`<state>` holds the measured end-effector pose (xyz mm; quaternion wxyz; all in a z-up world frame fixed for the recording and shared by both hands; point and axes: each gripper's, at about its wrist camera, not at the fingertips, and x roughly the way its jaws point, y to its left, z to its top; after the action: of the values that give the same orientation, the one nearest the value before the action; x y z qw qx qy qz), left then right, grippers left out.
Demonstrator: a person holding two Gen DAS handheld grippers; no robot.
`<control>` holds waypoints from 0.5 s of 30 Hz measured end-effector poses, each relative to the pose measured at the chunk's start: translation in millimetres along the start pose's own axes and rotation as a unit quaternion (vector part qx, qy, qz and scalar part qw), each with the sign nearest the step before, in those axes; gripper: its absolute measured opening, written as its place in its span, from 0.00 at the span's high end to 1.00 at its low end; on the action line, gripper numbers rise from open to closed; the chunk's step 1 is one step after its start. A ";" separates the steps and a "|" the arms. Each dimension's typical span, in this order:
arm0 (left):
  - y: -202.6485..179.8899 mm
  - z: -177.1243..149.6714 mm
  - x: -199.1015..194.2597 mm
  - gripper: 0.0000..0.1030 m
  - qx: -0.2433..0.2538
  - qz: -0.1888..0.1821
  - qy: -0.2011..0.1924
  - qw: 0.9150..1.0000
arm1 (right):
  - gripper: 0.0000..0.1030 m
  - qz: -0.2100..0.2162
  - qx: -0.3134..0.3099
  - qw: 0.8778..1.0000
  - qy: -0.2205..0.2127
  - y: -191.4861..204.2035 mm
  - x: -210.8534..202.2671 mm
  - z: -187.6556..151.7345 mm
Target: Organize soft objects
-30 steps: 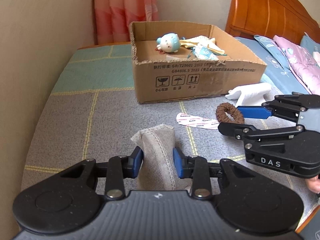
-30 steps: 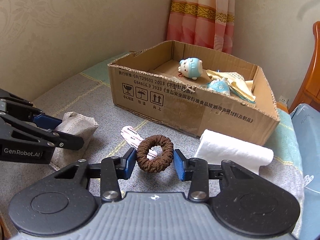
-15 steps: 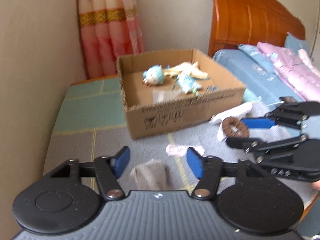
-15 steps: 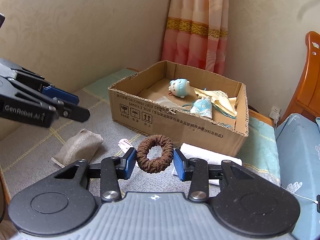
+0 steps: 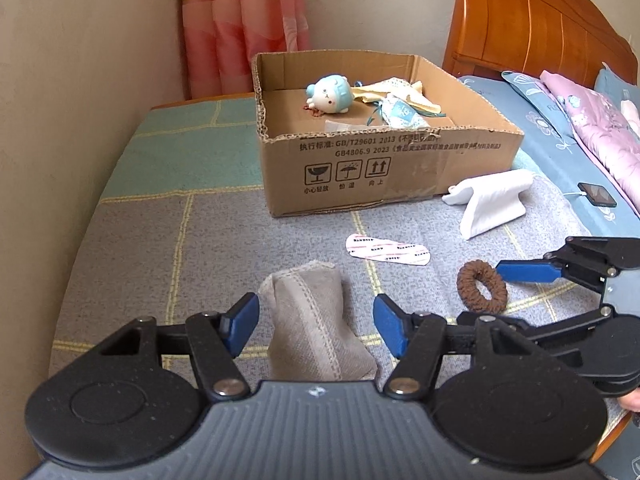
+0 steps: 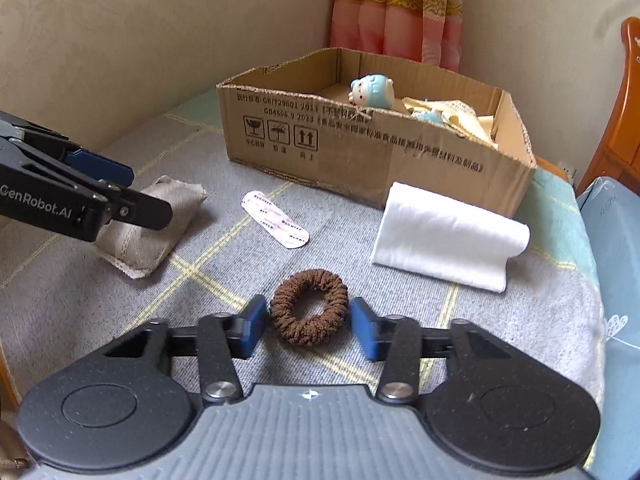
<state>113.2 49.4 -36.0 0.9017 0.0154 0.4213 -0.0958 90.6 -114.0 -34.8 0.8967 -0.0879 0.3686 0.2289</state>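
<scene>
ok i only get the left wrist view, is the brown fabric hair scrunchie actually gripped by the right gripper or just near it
Observer: Not gripped. In the right wrist view the brown fabric hair scrunchie lies flat on the grey checked bed cover between the pads of the right gripper, jaws open, with a clear gap at the right pad.

Operator: and my left gripper, how does it sit on the grey stitched pouch from the side

Observer: The left gripper straddles the grey stitched fabric pouch, which lies on the cover. The near finger crosses in front of the pouch, so contact cannot be told.
</scene>
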 end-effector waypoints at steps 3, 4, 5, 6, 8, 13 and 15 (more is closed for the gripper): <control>1.7 -0.9 2.5 0.39 -0.004 -0.001 0.005 1.000 | 0.15 -0.002 0.004 1.000 0.003 1.0 1.6 -2.8; 2.4 -1.0 3.3 0.39 -0.006 -0.001 0.007 1.000 | 0.10 0.000 0.001 1.000 0.000 2.6 2.3 -4.4; 3.0 -1.1 3.8 0.39 -0.008 -0.002 0.008 1.000 | 0.07 -0.001 -0.002 1.000 -0.001 4.5 3.2 -5.6; 3.8 -1.3 4.4 0.39 -0.010 -0.002 0.009 1.000 | 0.00 0.000 -0.001 1.000 0.001 5.5 4.7 -6.3; 5.0 -1.4 5.3 0.38 -0.013 -0.002 0.010 1.000 | 0.00 -0.003 -0.001 1.000 -0.004 8.2 5.4 -8.2; 5.2 -1.7 6.3 0.38 -0.015 -0.004 0.010 1.000 | 0.00 -0.002 -0.001 1.000 0.000 7.7 5.5 -6.4; 5.1 -2.0 6.8 0.37 -0.016 -0.005 0.011 1.000 | 0.00 -0.002 -0.001 1.000 0.001 7.5 5.2 -6.1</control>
<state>116.8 53.5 -42.8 0.8966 0.0000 0.4328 -0.0935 86.5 -107.6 -42.7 0.8967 -0.0893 0.3689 0.2277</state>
